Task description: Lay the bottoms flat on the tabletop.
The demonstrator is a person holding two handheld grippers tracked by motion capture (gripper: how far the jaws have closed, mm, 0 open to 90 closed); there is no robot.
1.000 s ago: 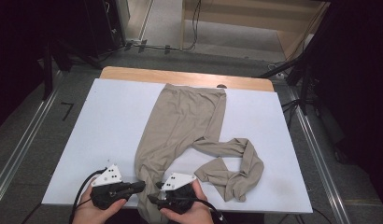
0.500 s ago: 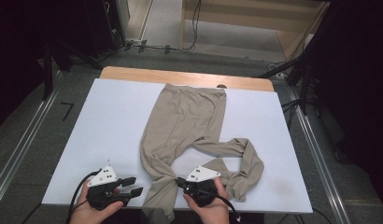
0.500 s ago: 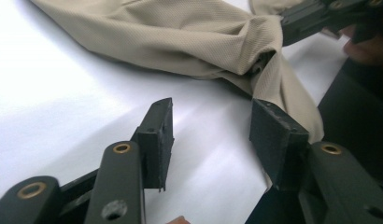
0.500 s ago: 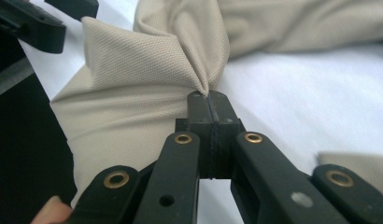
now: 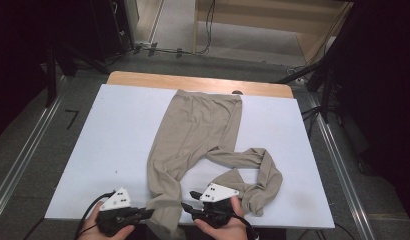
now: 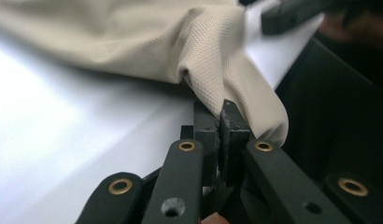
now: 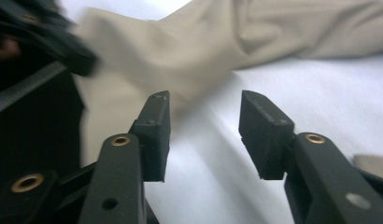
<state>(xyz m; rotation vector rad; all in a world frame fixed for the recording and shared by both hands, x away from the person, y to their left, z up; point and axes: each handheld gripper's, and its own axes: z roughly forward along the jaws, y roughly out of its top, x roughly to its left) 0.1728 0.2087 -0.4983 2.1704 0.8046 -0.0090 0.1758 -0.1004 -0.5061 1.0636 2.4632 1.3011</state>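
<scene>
Now, step in hand: you are taking hold of the near leg of the beige trousers (image 5: 193,135) at its hem, likely to straighten or fold it.
Trousers: spread on the white worktop (image 5: 113,130), waistband at the far edge, one leg running to the near edge, the other crumpled toward the near right corner.
Left gripper (image 6: 221,122): jaws pinched together, having just closed, a fold of hem cloth between them at the near edge.
Right gripper (image 7: 204,128): jaws partly apart, having just opened, with bare worktop between them and the cloth just beyond.
Next move: bring your right gripper forward onto the hem's other side and close on it before you lift.
</scene>
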